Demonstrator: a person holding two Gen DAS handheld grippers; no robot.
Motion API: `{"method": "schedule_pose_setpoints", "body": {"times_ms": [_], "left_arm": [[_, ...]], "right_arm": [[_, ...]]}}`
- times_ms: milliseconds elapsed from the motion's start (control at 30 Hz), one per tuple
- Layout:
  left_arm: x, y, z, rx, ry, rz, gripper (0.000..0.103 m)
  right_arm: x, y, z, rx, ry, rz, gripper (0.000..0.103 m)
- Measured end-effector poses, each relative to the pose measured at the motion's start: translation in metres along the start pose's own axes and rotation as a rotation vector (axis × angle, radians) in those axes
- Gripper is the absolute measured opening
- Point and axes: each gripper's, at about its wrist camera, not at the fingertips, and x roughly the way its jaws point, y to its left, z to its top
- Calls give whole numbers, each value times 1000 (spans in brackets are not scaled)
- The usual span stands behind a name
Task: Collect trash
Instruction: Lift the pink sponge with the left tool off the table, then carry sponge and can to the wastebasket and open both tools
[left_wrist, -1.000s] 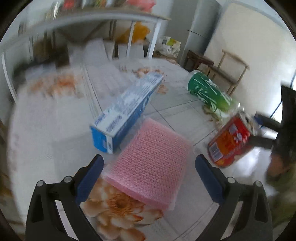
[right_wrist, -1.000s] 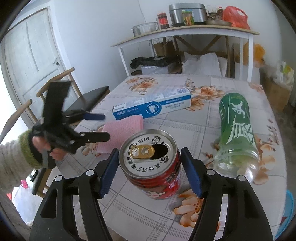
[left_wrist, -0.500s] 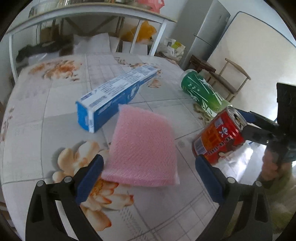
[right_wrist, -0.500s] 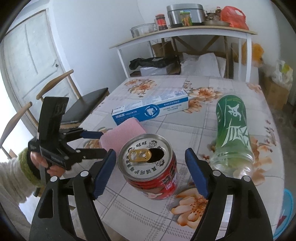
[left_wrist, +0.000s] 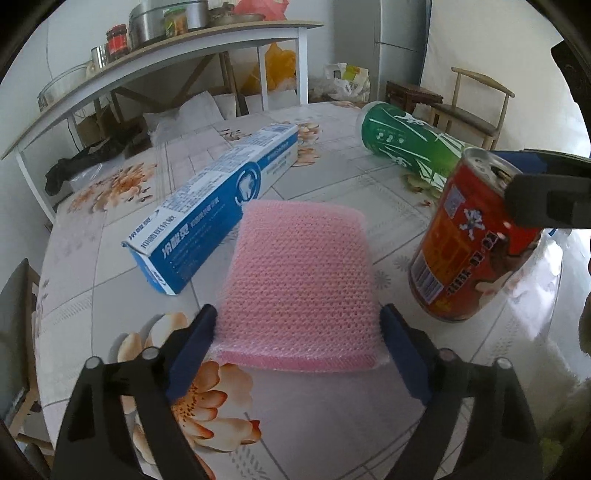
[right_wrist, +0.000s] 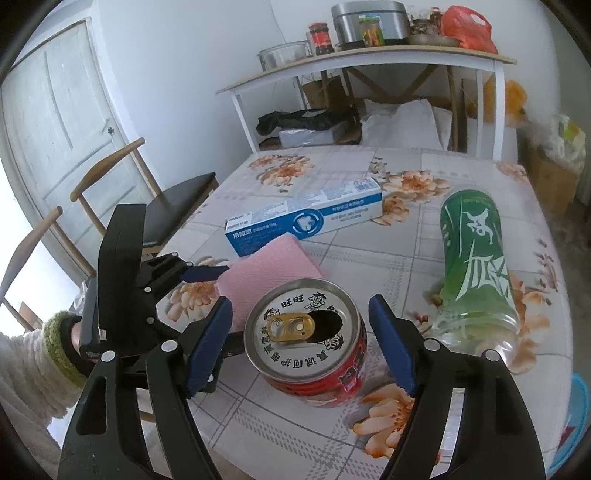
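The left claw (left_wrist: 298, 332) has moved in around the bumpy pink sponge (left_wrist: 301, 280) and is closing, its blue pads beside the edges, not squeezing yet. The right claw (right_wrist: 300, 338) is closing around the round red can (right_wrist: 308, 341), gaps showing. The can's top hole is open. Both sit on the flowery counter (right_wrist: 406, 266).

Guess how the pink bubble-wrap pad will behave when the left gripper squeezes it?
The pink bubble-wrap pad is thin air-cell film, so it will probably crush and buckle between the closing left gripper rather than resist. It looks very light, and likely floppy, sagging once lifted. It lies flat on the table, so it won't roll.
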Motion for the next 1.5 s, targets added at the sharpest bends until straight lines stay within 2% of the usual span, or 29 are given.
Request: {"method": "schedule_pose_setpoints", "body": {"times_ms": [100,433,800,933,1000,1067,1267,1333,1500], "left_arm": [[1,0,0,-14,-4,0,82],[-11,2,-5,-68,-21,-2,81],[-72,3,-12,-213,-101,12,80],[-97,-12,1,-206,-160,-1,81],[-110,-23,12,-192,-198,-25,81],[-120,-40,27,-171,-241,-83,81],[-124,-111,81,-55,-293,-264,81],[-116,-141,101,3,-277,-329,81],[-75,-221,143,98,-147,-438,81]], "right_arm": [[4,1,-1,-2,23,-24,62],[-6,6,-2,2,-2,-25,61],[-58,10,8,9,-140,5,61],[-93,2,8,28,-221,-5,61],[-118,-8,7,54,-271,-29,61],[-147,-21,4,89,-330,-71,61],[-234,-78,-24,249,-471,-279,61],[-255,-98,-38,309,-493,-342,61],[-290,-153,-81,482,-498,-510,61]]}}
